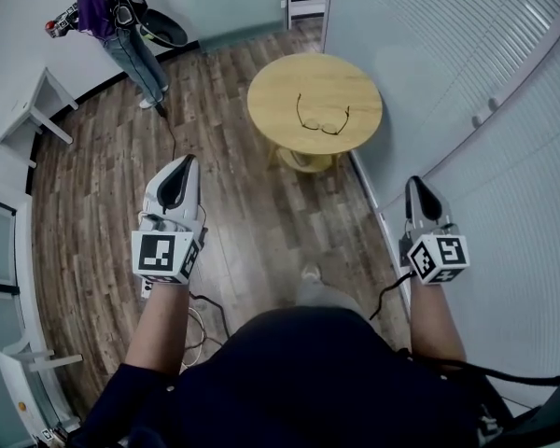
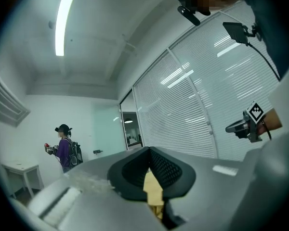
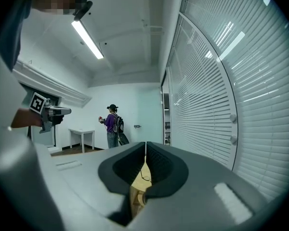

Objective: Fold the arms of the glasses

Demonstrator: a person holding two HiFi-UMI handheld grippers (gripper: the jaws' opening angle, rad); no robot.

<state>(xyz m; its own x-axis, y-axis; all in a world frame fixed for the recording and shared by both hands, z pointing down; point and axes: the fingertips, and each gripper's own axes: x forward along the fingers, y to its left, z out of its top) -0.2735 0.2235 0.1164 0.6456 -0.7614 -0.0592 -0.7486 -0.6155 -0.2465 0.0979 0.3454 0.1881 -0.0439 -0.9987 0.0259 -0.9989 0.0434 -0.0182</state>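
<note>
Dark glasses (image 1: 322, 120), arms unfolded, lay on the round table (image 1: 280, 91).
Left gripper (image 1: 180, 171) and right gripper (image 1: 420, 189) hung well short of it, both clenched on nothing; pushing one arm without bracing the frame would likely skid the light glasses across the top.

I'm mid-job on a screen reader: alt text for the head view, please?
Thin dark-framed glasses lie with arms unfolded on a round light wooden table ahead. The left gripper and right gripper, both shut and empty, are held well short of it. A person in a purple top stands at far left.
</note>
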